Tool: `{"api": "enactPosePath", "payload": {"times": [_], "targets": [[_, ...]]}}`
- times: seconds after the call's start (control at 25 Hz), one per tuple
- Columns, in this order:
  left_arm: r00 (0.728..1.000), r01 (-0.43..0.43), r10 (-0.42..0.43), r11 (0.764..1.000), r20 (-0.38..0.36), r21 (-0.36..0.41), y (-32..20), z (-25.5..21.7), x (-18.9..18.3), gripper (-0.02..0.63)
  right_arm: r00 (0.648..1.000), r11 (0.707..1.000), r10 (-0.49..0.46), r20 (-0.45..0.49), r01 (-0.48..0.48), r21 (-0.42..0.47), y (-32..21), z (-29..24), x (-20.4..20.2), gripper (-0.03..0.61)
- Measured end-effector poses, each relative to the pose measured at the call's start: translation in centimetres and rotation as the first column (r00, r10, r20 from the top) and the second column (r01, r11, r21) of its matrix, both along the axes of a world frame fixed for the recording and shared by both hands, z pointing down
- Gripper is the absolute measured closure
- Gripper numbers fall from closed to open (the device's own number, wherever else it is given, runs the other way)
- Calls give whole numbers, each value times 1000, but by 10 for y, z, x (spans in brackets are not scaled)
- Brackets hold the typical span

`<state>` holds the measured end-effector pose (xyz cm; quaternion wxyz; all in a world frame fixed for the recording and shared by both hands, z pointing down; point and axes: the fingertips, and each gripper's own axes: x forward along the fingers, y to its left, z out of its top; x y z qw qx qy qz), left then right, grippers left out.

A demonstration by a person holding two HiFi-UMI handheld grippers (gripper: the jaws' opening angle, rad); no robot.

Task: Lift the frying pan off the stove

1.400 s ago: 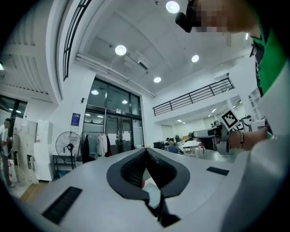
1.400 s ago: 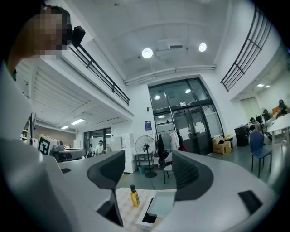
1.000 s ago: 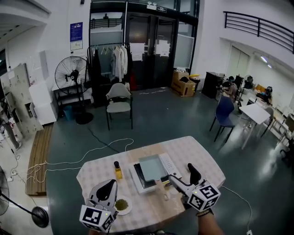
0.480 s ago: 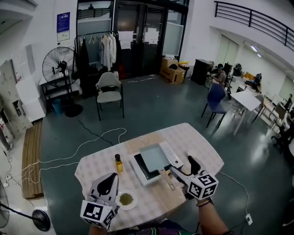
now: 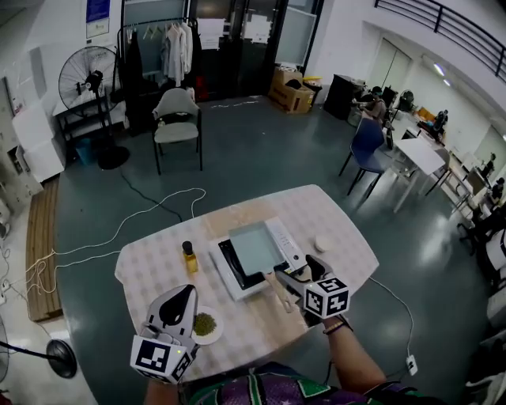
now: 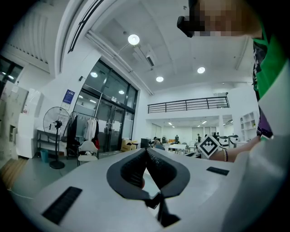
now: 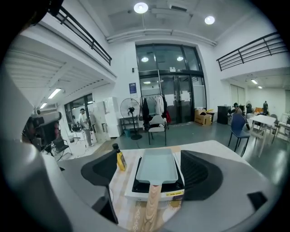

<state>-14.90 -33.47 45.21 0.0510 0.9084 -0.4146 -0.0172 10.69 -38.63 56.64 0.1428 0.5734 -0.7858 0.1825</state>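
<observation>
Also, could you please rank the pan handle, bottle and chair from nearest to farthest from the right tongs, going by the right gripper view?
1. Pan handle, straight ahead, lowest in view.
2. Bottle, further on, to the left.
3. Chair, far back, centre.

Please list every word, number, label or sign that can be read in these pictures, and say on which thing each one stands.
No text can be read for certain.
Yellow label on the stove front: print too small to read.
Blue poster on the wall: blurred.
Papers on the glass doors: too small to read.
Marker cubes: black-and-white patterns, no letters.
</observation>
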Motion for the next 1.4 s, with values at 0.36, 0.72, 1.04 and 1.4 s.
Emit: {"api": "enactPosePath", "payload": {"times": [0.36, 0.72, 1.04, 1.4], "targets": [[999, 9, -8, 999, 35, -32, -19, 21, 8, 591, 998, 966, -62, -32, 52, -253, -39, 99, -17, 155], [999, 15, -12, 998, 45, -66, -28, 29, 9, 591, 993, 880, -96, -71, 51, -472, -54, 163, -19, 177], [996, 85, -82, 991, 34, -102, -31, 36, -16, 591, 988, 784, -134, -75, 59, -618, -55, 207, -18, 195], [993, 119, -117, 986, 20, -118, -30, 39, -25, 591, 985, 705, -144, -99, 32, -708, -59, 228, -17, 294]]}}
